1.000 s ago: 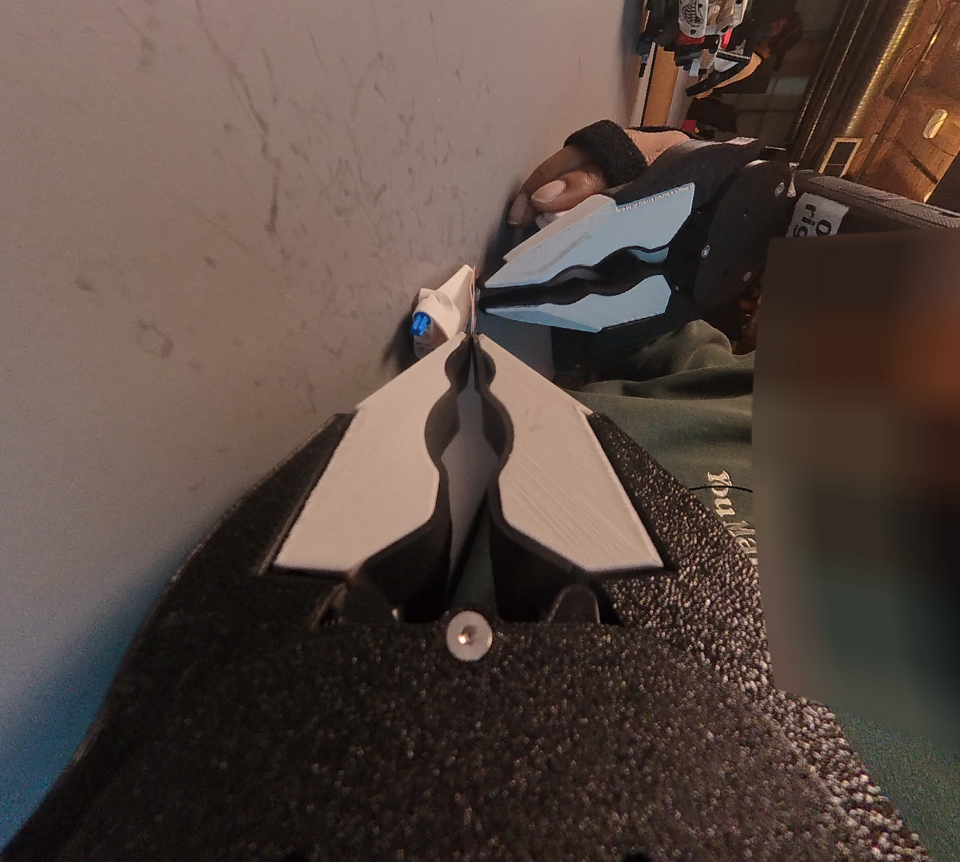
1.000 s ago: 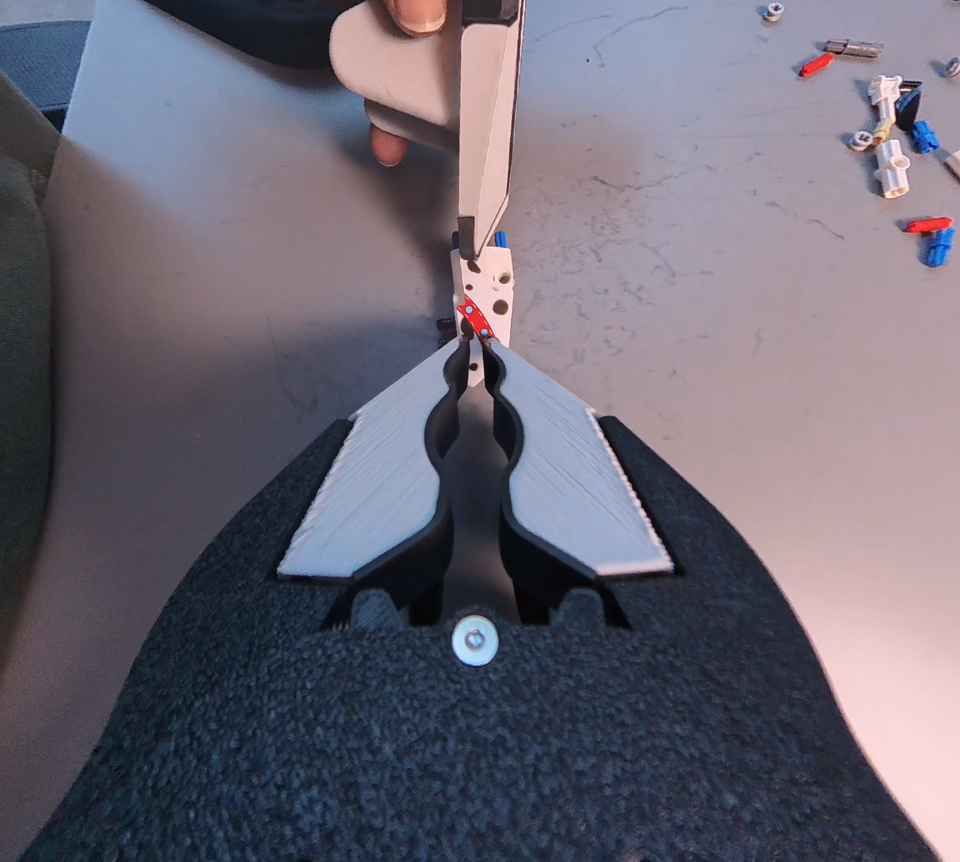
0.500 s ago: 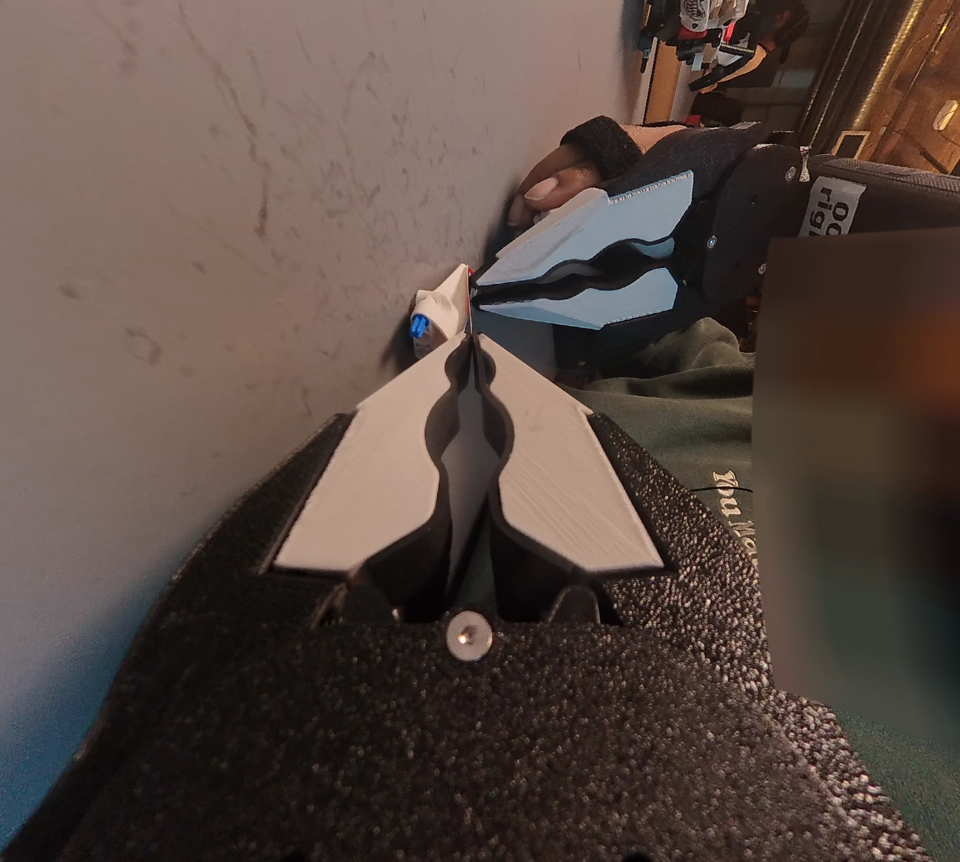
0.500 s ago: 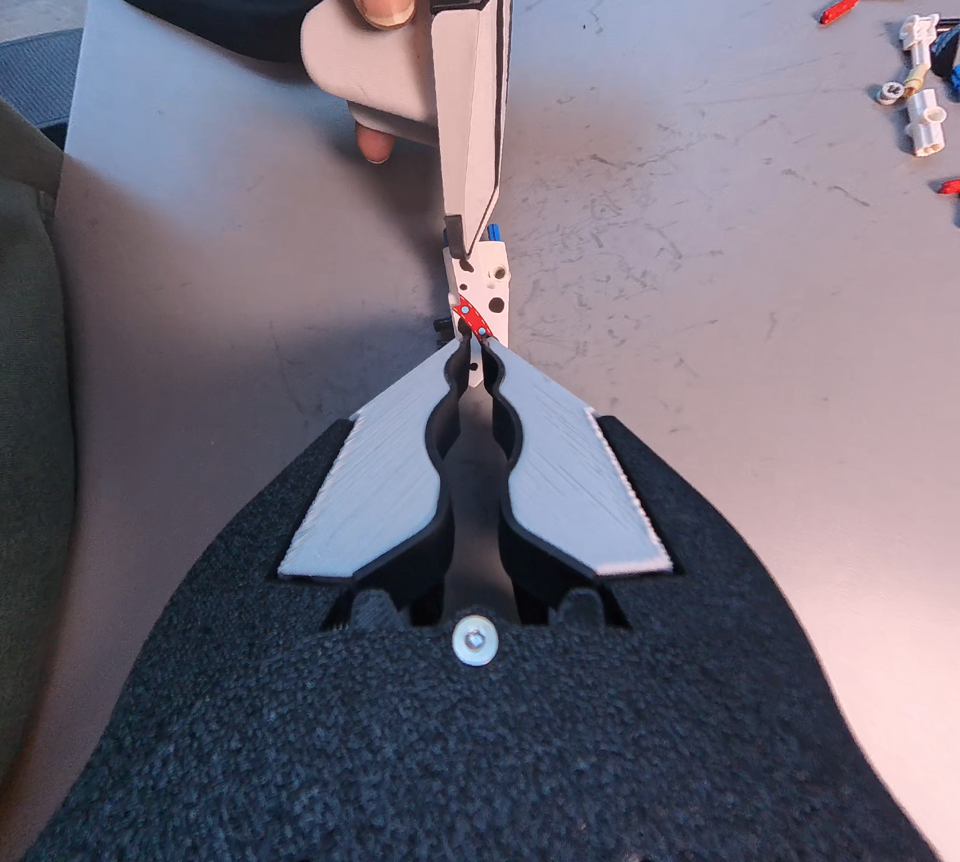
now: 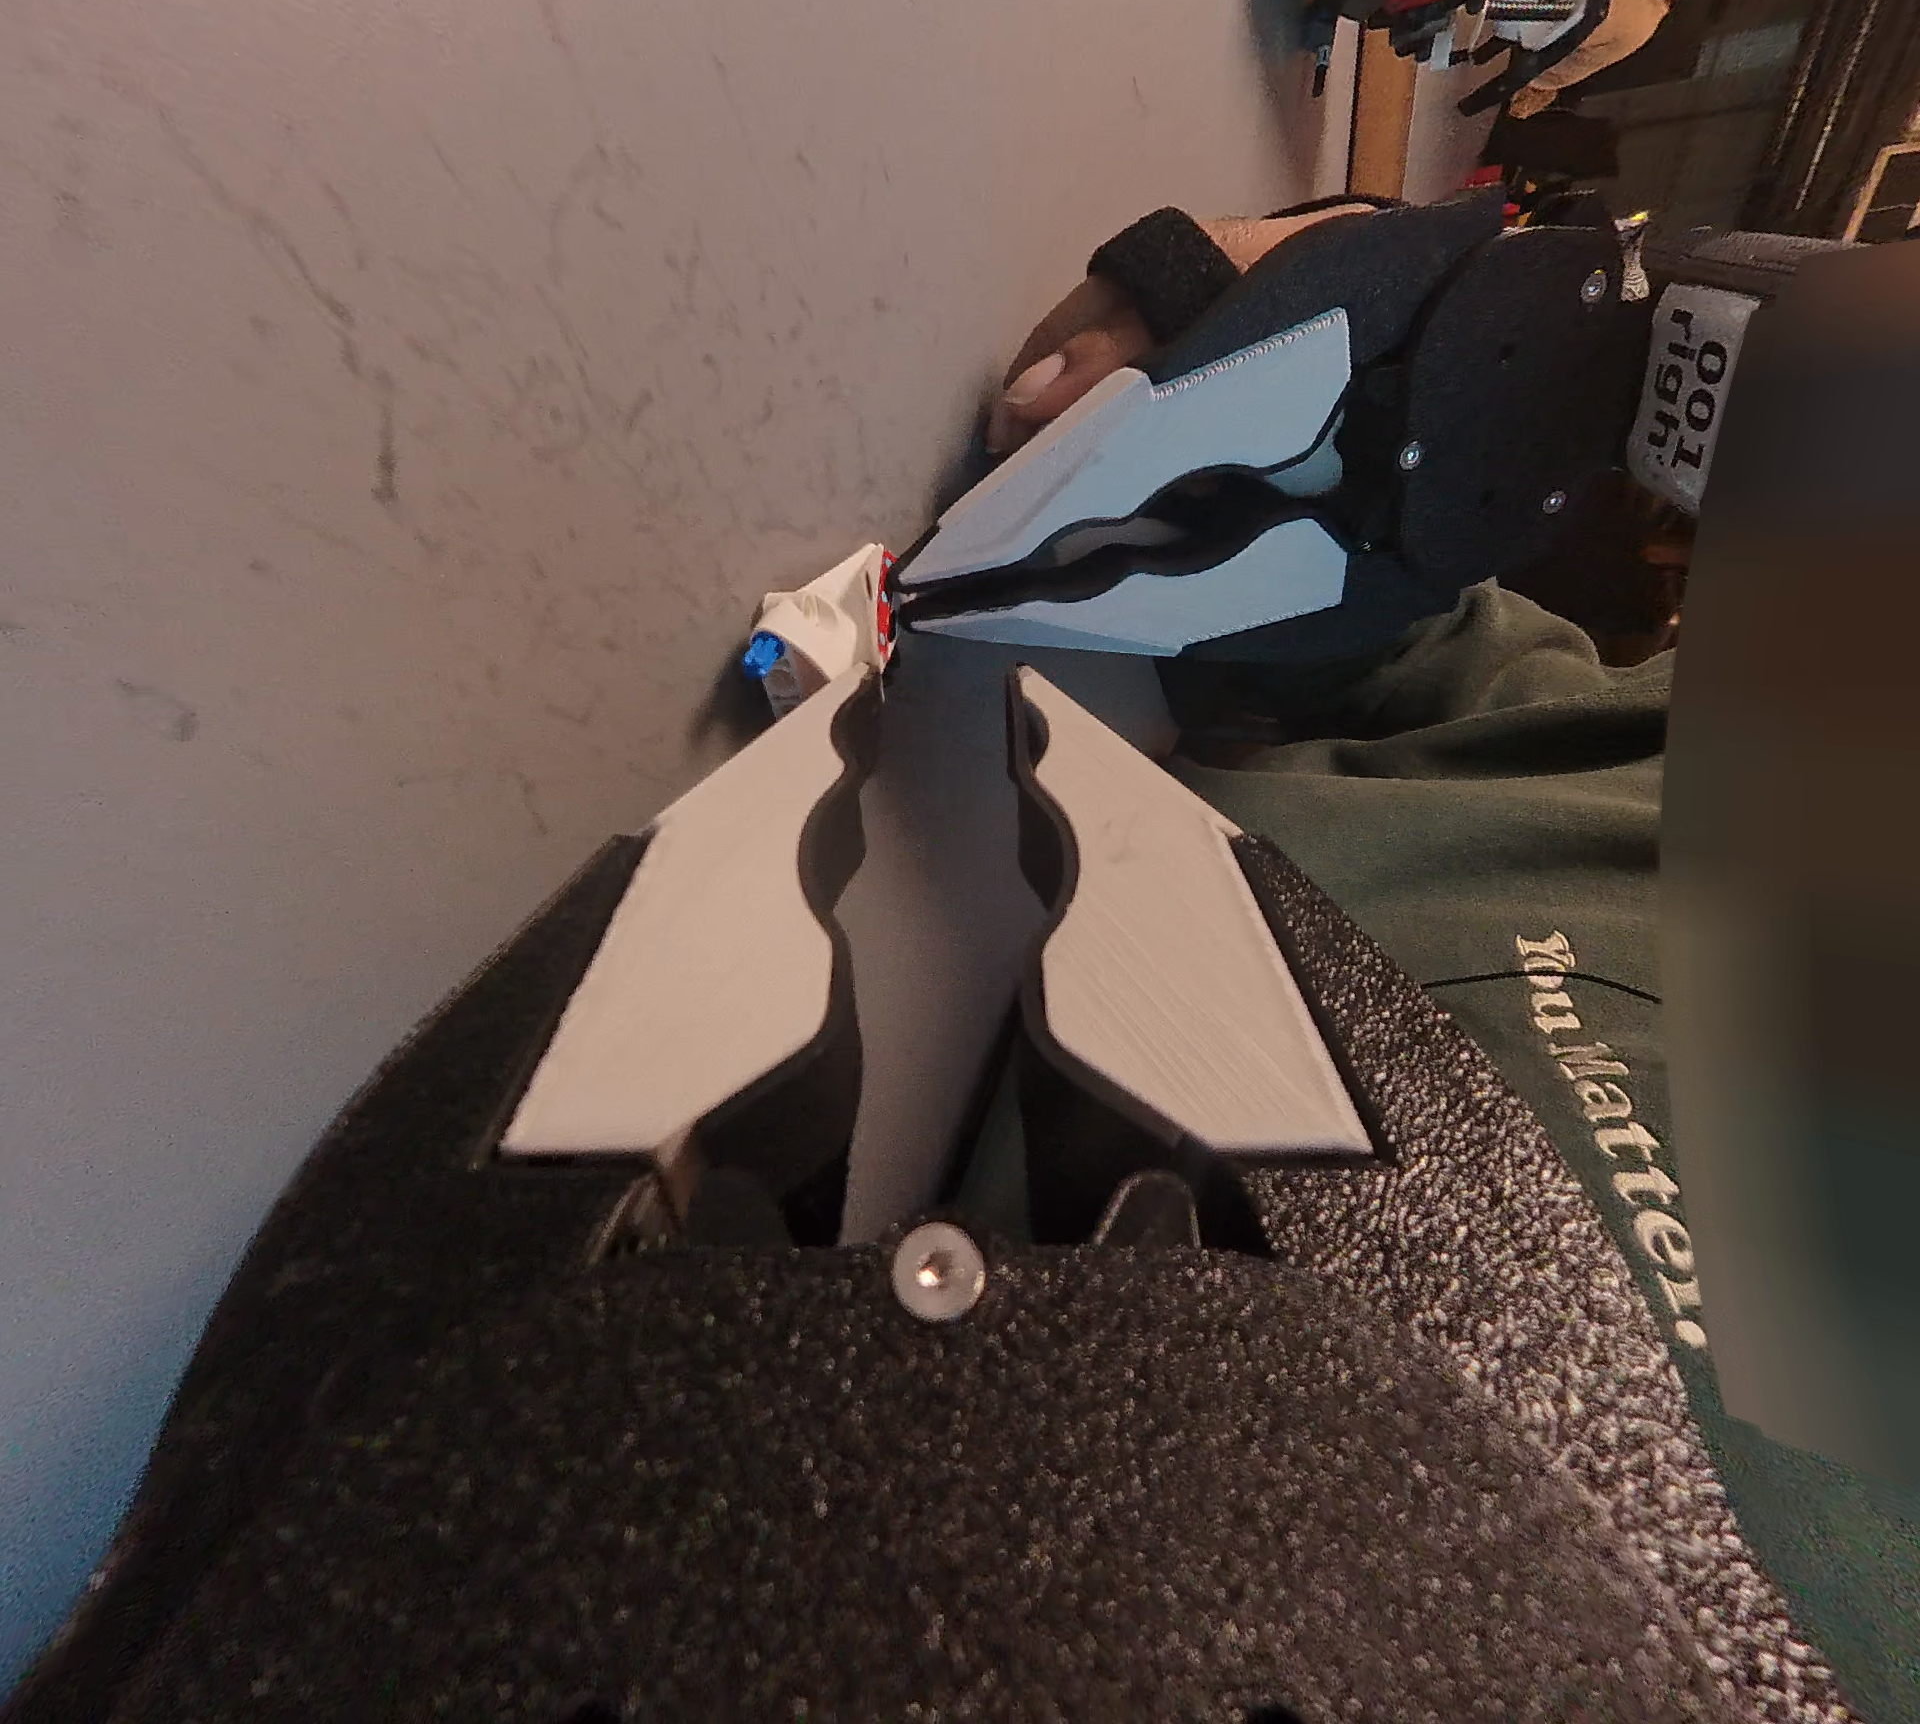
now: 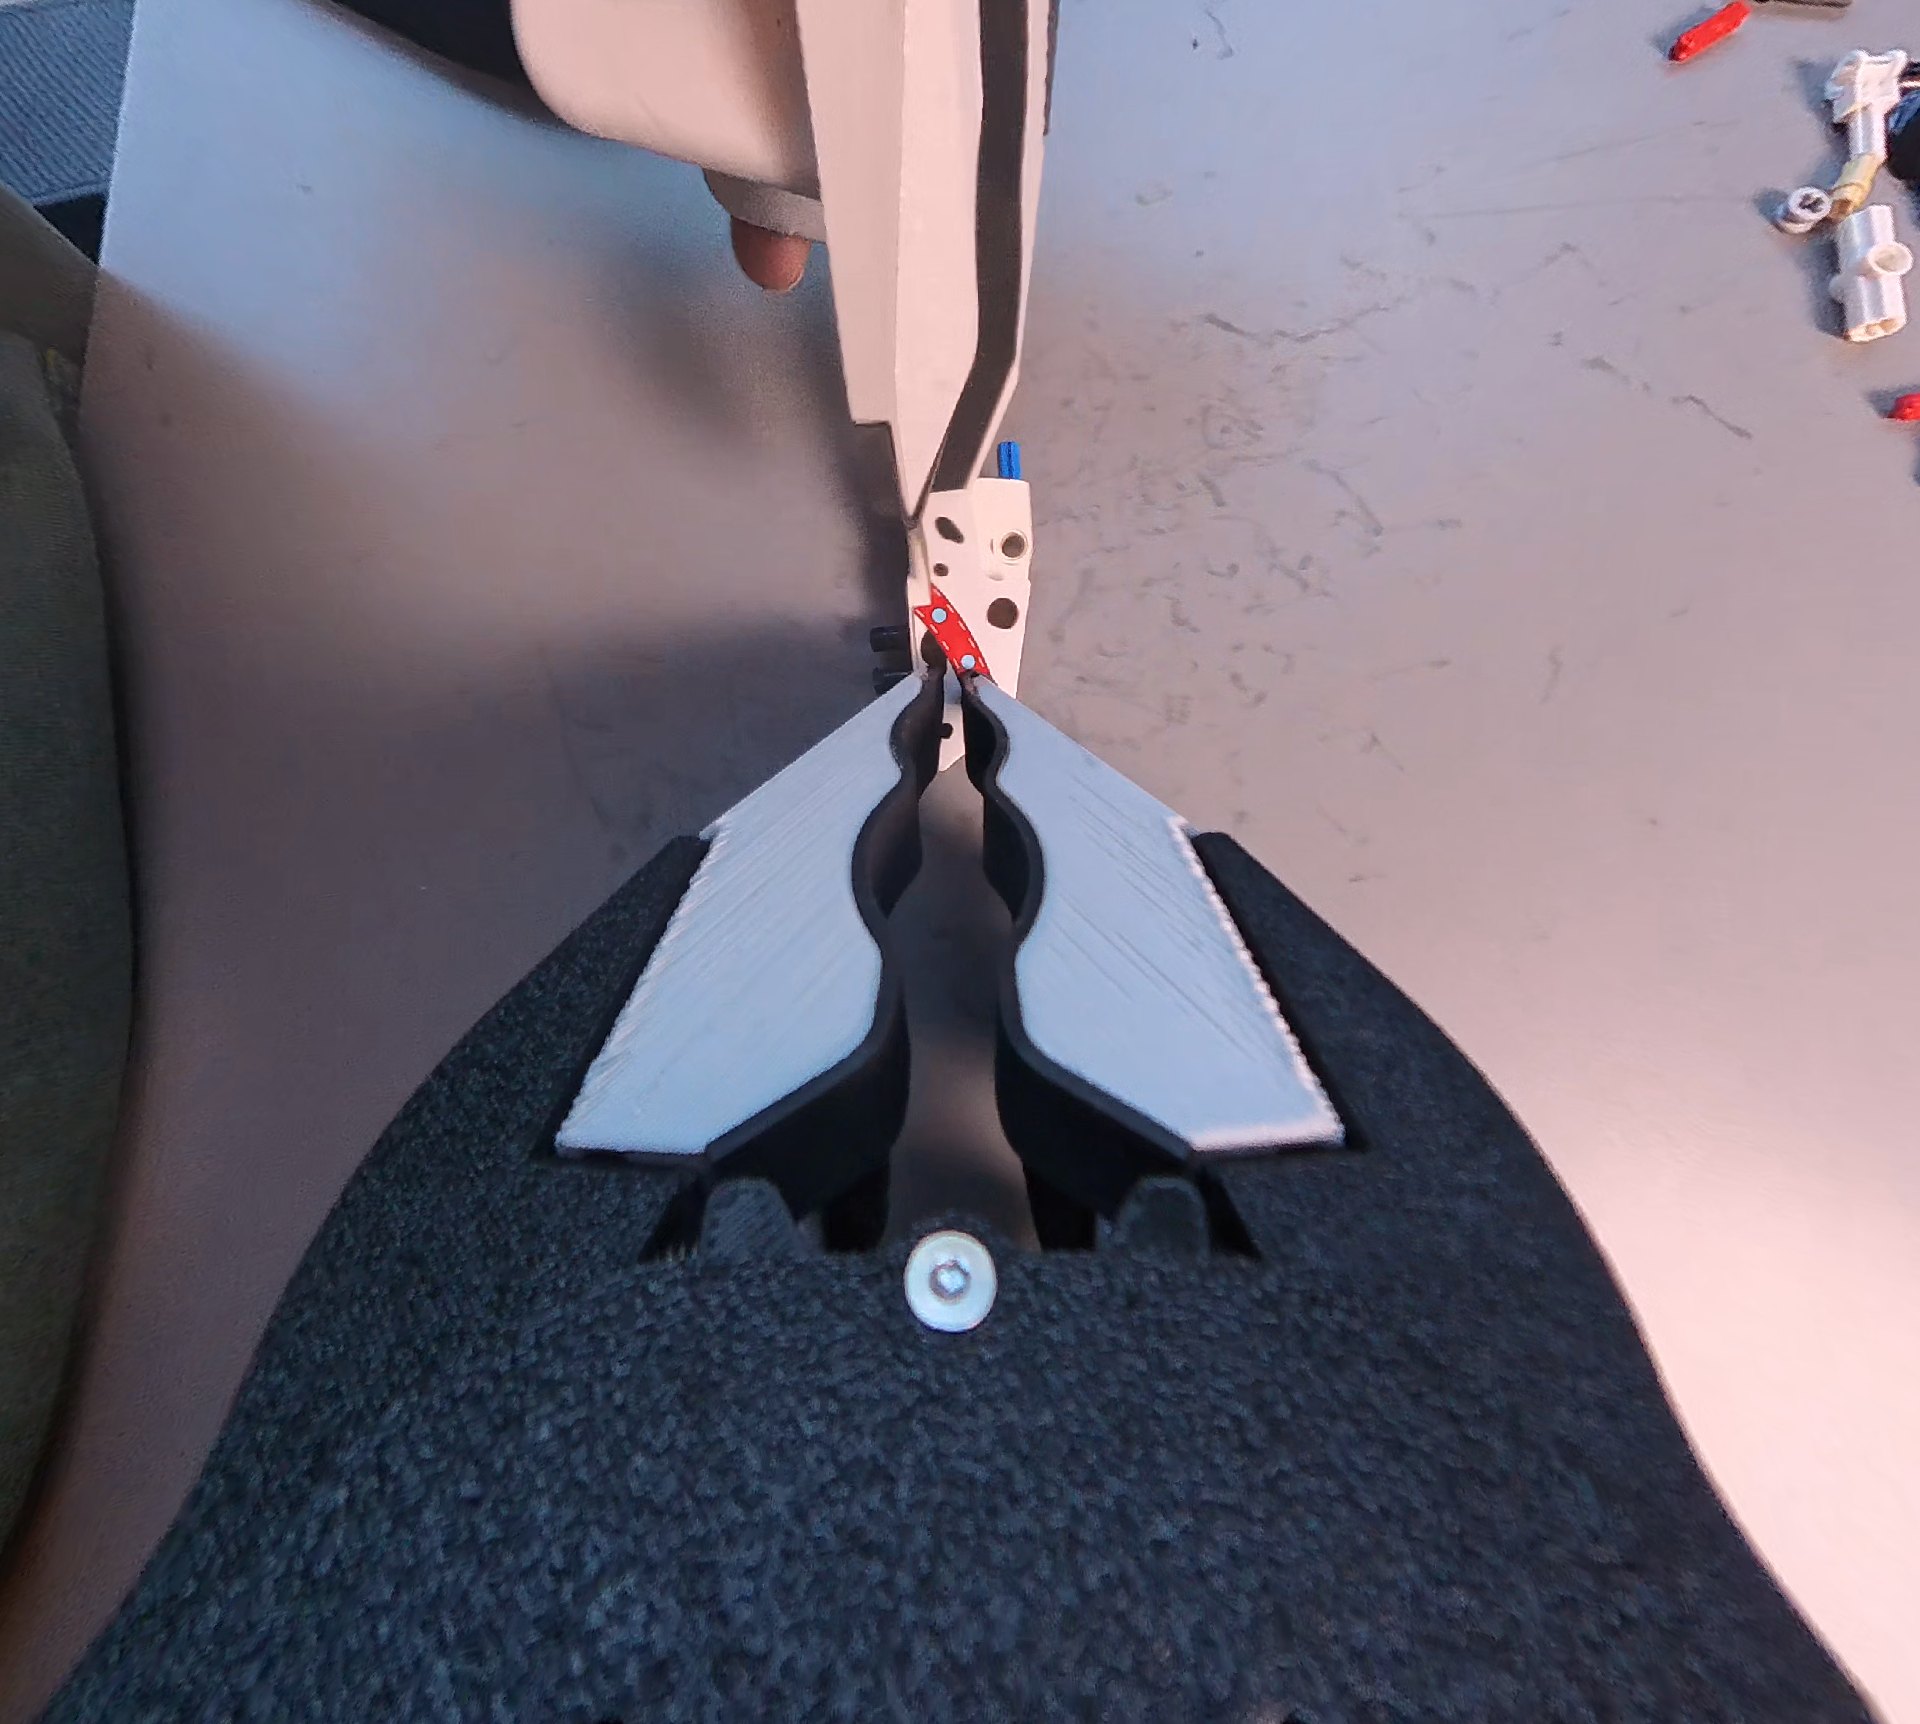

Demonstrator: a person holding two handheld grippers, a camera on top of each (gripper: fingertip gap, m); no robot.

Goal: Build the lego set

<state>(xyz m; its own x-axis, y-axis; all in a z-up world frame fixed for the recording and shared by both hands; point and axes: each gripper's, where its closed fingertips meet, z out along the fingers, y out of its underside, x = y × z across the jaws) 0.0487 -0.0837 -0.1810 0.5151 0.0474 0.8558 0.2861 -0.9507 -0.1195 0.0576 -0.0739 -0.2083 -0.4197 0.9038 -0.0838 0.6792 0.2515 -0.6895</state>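
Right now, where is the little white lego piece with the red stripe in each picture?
Left wrist view: the white lego piece sits just left of middle, at the right gripper tips.
Right wrist view: above middle, pinched by the right gripper.
Shared landmark: the blue peg sticking out of the piece.

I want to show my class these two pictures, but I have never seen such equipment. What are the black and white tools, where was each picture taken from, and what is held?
A person holds two handheld grippers, each with a camera looking along its two white fingers. In the left wrist view, the left gripper stands open. In the right wrist view, the right gripper is shut on a small white lego piece with a red patch and a blue pin. Loose lego parts lie on the grey table.
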